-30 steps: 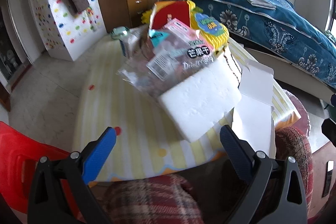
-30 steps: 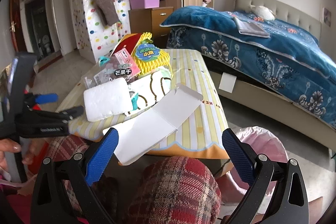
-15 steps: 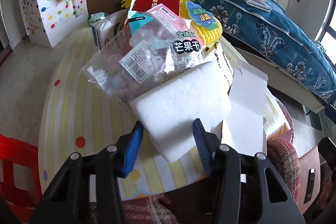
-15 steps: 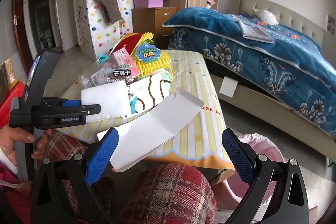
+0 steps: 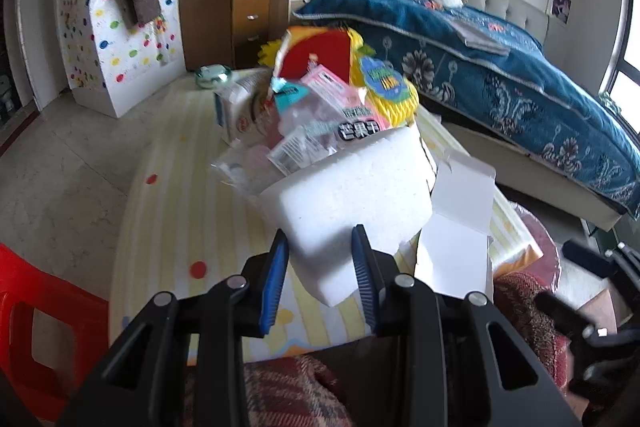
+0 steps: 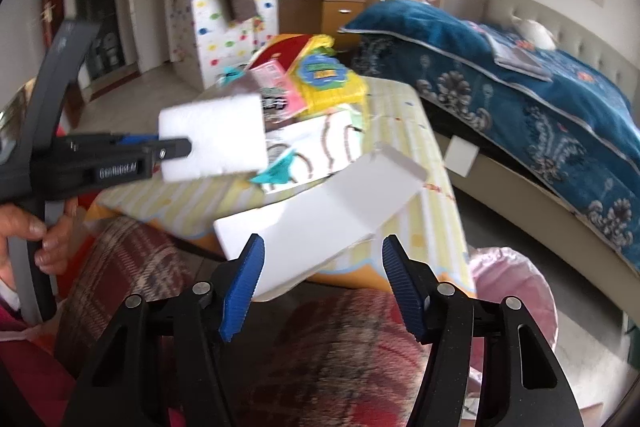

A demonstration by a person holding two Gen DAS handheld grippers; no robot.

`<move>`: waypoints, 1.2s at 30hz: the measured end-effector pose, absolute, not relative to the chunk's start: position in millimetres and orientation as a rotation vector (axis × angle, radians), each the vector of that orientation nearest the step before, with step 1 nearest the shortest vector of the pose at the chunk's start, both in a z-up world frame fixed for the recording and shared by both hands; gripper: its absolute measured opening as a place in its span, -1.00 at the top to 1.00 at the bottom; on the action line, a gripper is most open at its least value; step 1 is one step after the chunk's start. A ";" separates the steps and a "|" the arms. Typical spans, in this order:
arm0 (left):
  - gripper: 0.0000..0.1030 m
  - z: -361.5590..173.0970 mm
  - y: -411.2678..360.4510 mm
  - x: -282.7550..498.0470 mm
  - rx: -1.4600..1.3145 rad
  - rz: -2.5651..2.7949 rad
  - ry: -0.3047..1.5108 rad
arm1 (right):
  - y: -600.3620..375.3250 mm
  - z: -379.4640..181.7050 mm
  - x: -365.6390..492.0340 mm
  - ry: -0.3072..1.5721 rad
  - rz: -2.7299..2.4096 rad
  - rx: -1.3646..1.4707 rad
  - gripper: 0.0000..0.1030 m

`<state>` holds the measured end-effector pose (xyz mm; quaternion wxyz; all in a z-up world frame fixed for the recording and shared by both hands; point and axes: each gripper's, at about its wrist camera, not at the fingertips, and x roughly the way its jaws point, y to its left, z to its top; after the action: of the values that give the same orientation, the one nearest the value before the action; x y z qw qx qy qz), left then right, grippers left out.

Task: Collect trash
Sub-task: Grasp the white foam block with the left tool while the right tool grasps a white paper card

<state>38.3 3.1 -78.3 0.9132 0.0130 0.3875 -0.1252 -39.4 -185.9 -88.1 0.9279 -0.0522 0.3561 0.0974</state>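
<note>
White rectangular foam block (image 5: 348, 195), clamped at its near corner by the closed left gripper (image 5: 320, 283), is lifted above the striped bench (image 5: 160, 187), while the open, empty right gripper (image 6: 322, 287) straddles the near white cardboard sheet (image 6: 320, 223).

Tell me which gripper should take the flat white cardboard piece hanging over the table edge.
Right. The right gripper is open, with the flat white cardboard piece just ahead between its fingers. The left gripper is shut on the white foam block.
</note>
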 end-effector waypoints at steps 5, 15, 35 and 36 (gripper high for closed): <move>0.40 -63.5 19.9 30.1 0.003 -0.221 0.743 | -156.5 -98.7 -37.7 0.750 0.257 -0.210 -0.19; 0.40 -59.8 46.3 37.4 -0.046 -0.184 0.713 | -122.7 -125.2 -17.3 0.814 0.298 -0.356 -0.19; 0.40 -48.8 29.4 37.7 -0.014 -0.227 0.670 | -158.3 -87.4 -21.0 0.660 0.141 -0.358 0.97; 0.40 -46.4 22.9 36.0 -0.006 -0.237 0.663 | -170.1 -76.8 -26.0 0.630 0.111 -0.332 0.98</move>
<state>36.0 22.9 -46.4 0.9387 -0.0031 0.3246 -0.1160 -26.0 -170.1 -76.8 0.9358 -0.1624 0.3082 0.0542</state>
